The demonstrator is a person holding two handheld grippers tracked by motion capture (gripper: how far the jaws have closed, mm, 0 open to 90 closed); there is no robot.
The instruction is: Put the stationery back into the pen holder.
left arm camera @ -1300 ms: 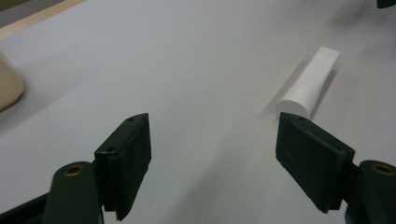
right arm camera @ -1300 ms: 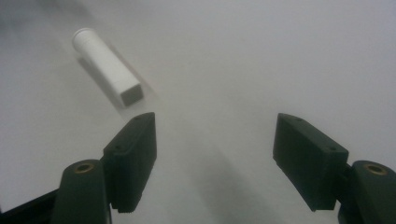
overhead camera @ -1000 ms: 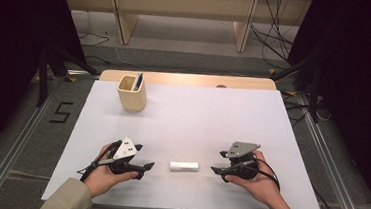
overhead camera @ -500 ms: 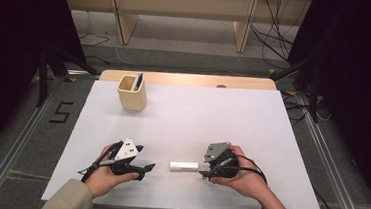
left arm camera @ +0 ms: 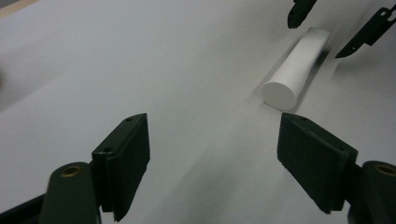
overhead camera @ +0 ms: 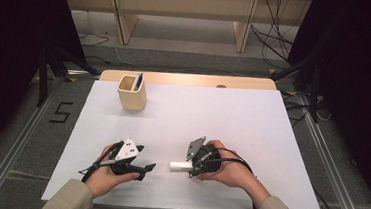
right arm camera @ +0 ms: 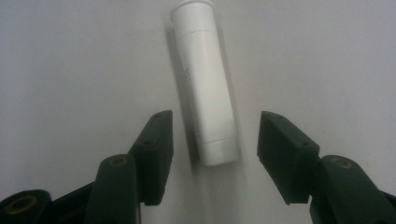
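White tube [right arm camera: 205,88] lies flat on the white table [overhead camera: 252,120], long axis running straight ahead of the right gripper [right arm camera: 212,140]. Near end of the tube sits between the right gripper's two jaws; clear gaps on both sides, pads not touching it, the gap to the right jaw the wider. Those jaws have just been closing with the tube end between them, nothing clamped yet. In the high view the right gripper [overhead camera: 187,167] points toward the person's left, the tube [overhead camera: 178,165] projecting from its tips, a hand [overhead camera: 231,171] wrapped round its body. Left gripper [overhead camera: 151,167] rests low over the table in the other hand [overhead camera: 105,171], tips aimed at the tube, a short stretch of bare table between. From the left gripper view, jaws stand wide apart with nothing between them: released. The tube [left arm camera: 294,70] lies ahead and to the right of those jaws, flat end cap facing them, far end between the right gripper's [left arm camera: 324,25] tips. Beige cup [overhead camera: 132,92] with a dark pen [overhead camera: 138,81] stands well beyond the left gripper, far side of the table.
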